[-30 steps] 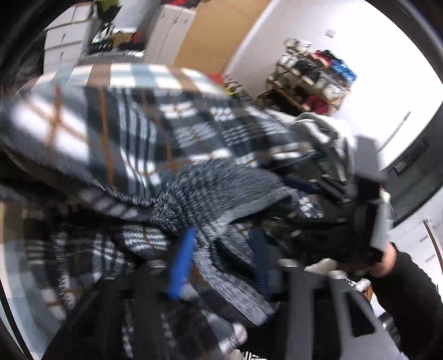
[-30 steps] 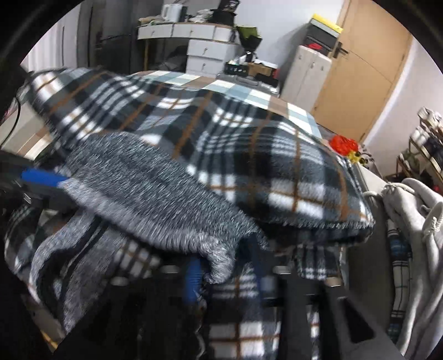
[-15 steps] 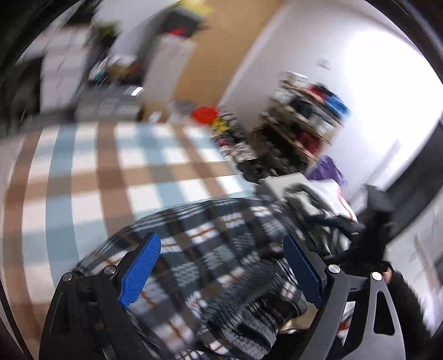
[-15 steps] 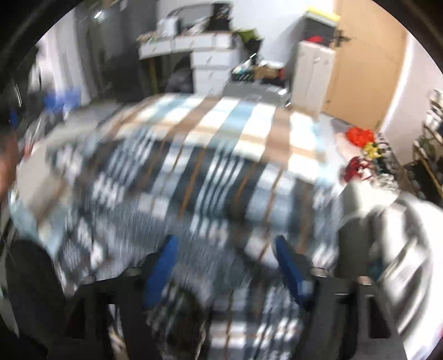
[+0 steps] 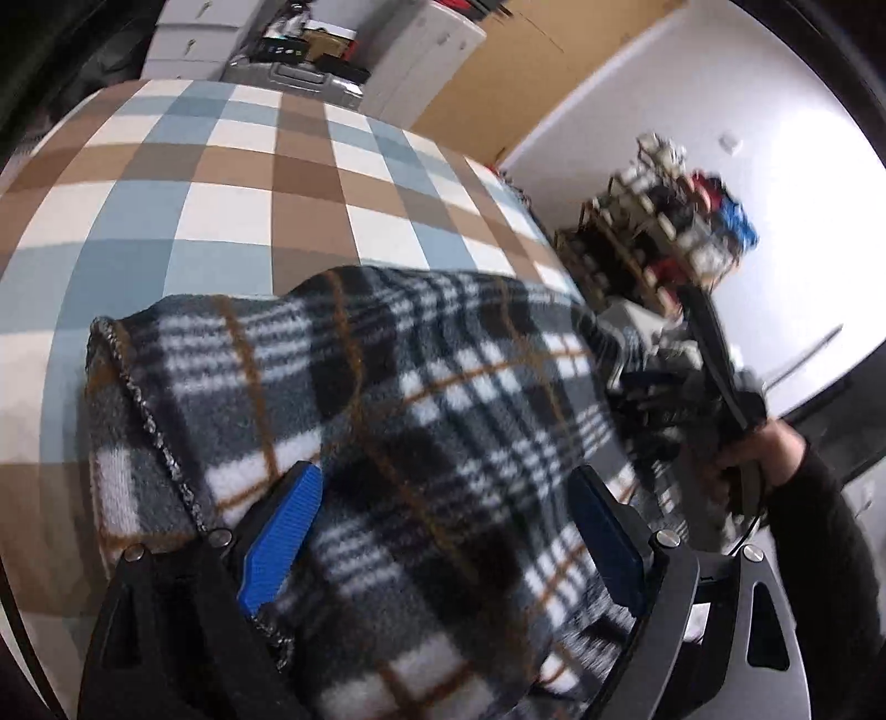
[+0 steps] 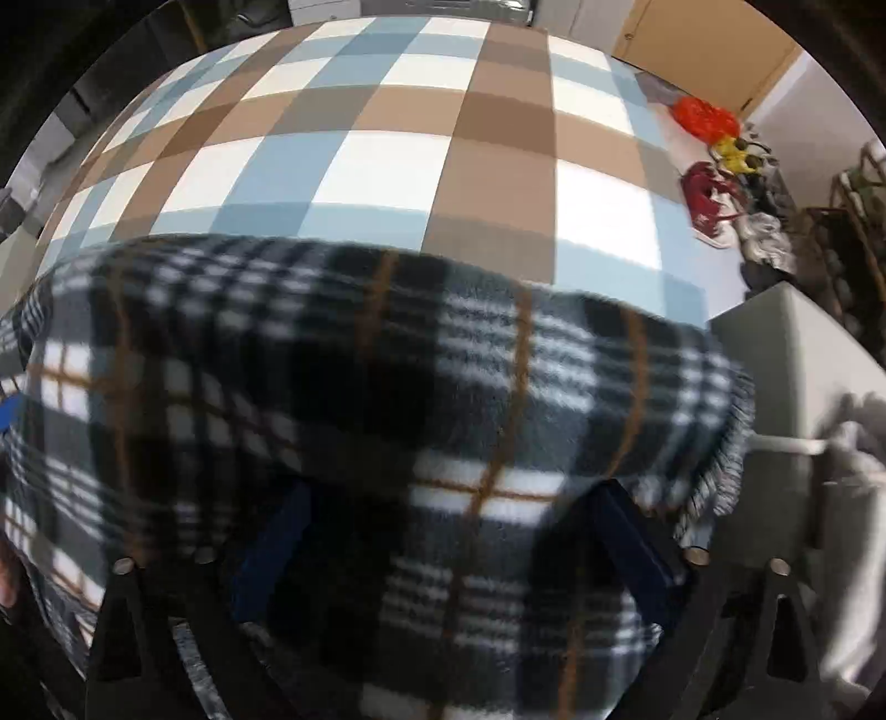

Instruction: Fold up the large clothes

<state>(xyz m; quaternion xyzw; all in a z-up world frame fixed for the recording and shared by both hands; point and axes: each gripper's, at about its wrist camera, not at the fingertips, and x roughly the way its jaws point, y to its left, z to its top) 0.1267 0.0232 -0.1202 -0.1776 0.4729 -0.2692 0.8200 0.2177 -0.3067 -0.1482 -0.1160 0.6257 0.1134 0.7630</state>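
Note:
A black, white and orange plaid fleece garment (image 5: 421, 387) lies folded on the checked bed cover (image 5: 221, 194); its fringed edge shows at the left. My left gripper (image 5: 446, 482) hovers over its near part, open, blue pads (image 5: 282, 531) wide apart and not pressing the cloth. In the right wrist view the same garment (image 6: 387, 360) fills the lower half. My right gripper (image 6: 451, 493) stands above it with its jaws opening wide, the cloth below and between them, untouched by the pads. A hand (image 5: 775, 448) carrying that right gripper appears blurred in the left wrist view.
White drawers (image 5: 194, 33) and a grey case (image 5: 293, 77) stand beyond the bed. A laden rack (image 5: 681, 221) is by the white wall. Red and yellow items (image 6: 703, 119) lie on the floor at right. A grey box (image 6: 786, 354) and pale clothing (image 6: 853, 443) sit beside the bed.
Both grippers were shut on lifted fabric a second ago. They have opened, the garment has dropped folded onto the bed, and both have swung across it.

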